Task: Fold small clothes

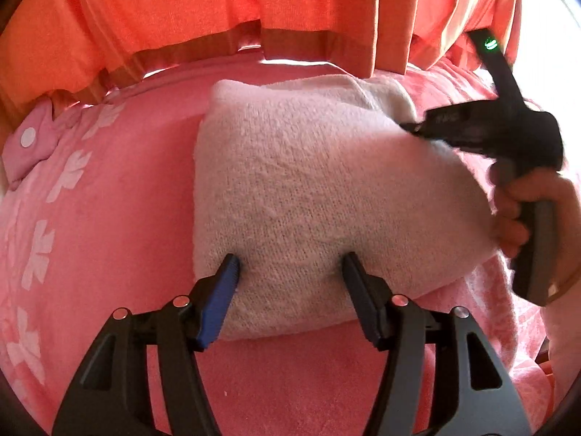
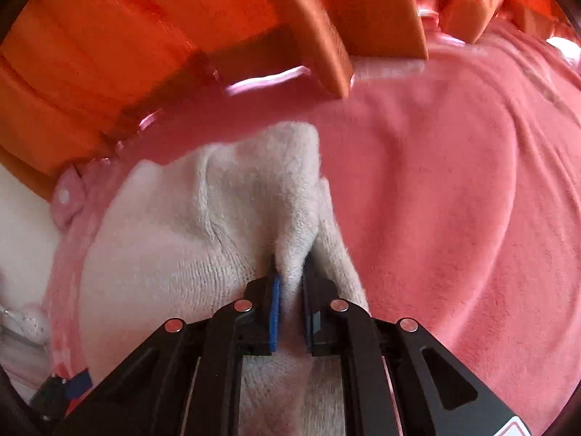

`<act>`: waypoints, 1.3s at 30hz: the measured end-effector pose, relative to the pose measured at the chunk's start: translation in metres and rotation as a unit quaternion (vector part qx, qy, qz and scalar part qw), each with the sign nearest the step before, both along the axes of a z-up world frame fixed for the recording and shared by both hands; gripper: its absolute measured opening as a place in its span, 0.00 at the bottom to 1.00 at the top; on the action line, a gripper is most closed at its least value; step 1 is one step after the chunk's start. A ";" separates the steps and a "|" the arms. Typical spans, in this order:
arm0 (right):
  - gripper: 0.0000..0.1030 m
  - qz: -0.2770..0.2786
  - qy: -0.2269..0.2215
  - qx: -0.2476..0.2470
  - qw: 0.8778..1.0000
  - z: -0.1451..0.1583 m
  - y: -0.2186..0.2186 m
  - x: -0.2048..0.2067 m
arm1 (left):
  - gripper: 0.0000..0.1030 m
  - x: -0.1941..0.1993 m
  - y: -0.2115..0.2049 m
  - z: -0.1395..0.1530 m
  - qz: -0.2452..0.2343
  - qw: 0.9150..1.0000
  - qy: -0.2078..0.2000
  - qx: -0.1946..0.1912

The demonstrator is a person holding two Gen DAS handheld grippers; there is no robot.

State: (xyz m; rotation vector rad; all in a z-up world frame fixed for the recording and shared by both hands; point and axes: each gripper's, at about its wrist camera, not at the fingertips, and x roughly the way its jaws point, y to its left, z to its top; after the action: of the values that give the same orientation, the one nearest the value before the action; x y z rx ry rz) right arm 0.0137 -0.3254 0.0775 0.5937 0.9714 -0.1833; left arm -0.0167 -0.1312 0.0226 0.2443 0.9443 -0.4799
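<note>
A cream fuzzy knit garment [image 1: 308, 181] lies folded into a thick pad on a pink towel-like cover [image 1: 127, 200]. My left gripper [image 1: 290, 265] stands open over the garment's near edge, both fingertips resting on the knit and nothing pinched between them. From the right, my right gripper [image 1: 412, 127] reaches onto the garment's far right side, with a person's hand [image 1: 515, 210] on its handle. In the right wrist view the right gripper [image 2: 290, 269] is shut on a raised ridge of the cream garment [image 2: 174, 254], which bunches up between the pads.
Orange curtains [image 1: 254, 0] and a wooden frame [image 2: 326, 36] hang just behind the cover's far edge. A pink dotted cloth [image 1: 29, 145] lies at the far left. White flower prints [image 1: 69, 178] run down the cover's left side. Bare pink cover [image 2: 454, 200] spreads right of the garment.
</note>
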 end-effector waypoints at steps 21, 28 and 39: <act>0.10 0.038 0.076 -0.035 0.996 0.003 0.058 -0.097 | 0.62 0.007 0.030 -0.016 0.059 0.994 0.084 -0.024; 0.35 -0.013 0.045 -0.002 0.999 0.037 0.056 -0.118 | 0.62 0.004 0.029 -0.015 0.058 0.995 0.084 -0.015; 0.56 -0.068 0.069 0.060 0.993 0.008 0.047 -0.143 | 0.78 0.003 0.057 -0.007 0.054 0.989 0.119 -0.068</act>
State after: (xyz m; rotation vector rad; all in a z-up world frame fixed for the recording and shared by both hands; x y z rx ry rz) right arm -0.1296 -0.2787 0.0855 0.7660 1.0824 -0.2917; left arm -0.0137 -0.0740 0.0152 0.0109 1.1464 -0.4774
